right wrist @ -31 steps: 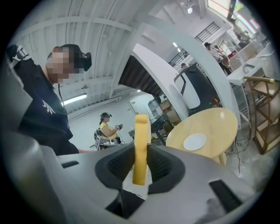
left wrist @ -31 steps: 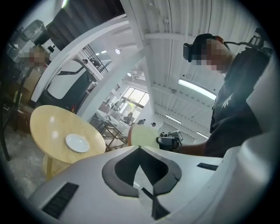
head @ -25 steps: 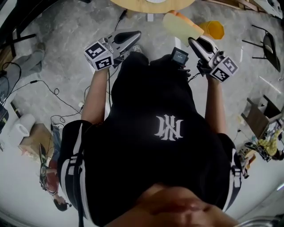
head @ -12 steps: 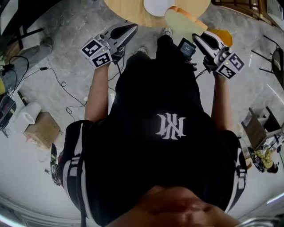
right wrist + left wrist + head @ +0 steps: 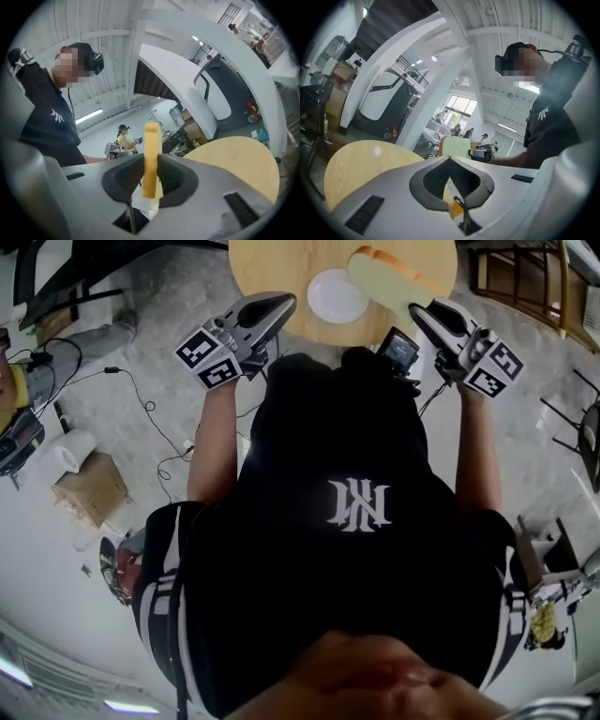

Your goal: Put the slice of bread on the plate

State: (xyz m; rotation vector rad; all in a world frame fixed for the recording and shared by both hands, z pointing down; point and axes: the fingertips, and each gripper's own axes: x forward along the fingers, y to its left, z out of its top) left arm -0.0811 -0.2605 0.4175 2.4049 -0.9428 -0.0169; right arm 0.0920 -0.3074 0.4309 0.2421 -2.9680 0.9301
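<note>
A pale slice of bread (image 5: 386, 276) stands on edge in my right gripper (image 5: 417, 307), which is shut on its lower end. It hangs over the near right part of the round wooden table (image 5: 272, 268), just right of the small white plate (image 5: 337, 296). In the right gripper view the pads clamp the bread (image 5: 151, 140) from both sides, with the table (image 5: 239, 159) beyond. My left gripper (image 5: 286, 302) is at the table's near left edge, its jaws together and holding nothing. The left gripper view shows its closed jaws (image 5: 451, 161), the table top (image 5: 365, 164) and the bread (image 5: 456, 146) further off.
On the floor to the left lie a cardboard box (image 5: 89, 488), a paper roll (image 5: 73, 451) and loose cables (image 5: 141, 399). A wooden chair frame (image 5: 525, 282) stands right of the table. A small screen device (image 5: 398, 351) hangs at the person's chest.
Both grippers have moved toward the table, which now shows in full with the plate. The bread has gone from off the table's edge to over its top beside the plate.
</note>
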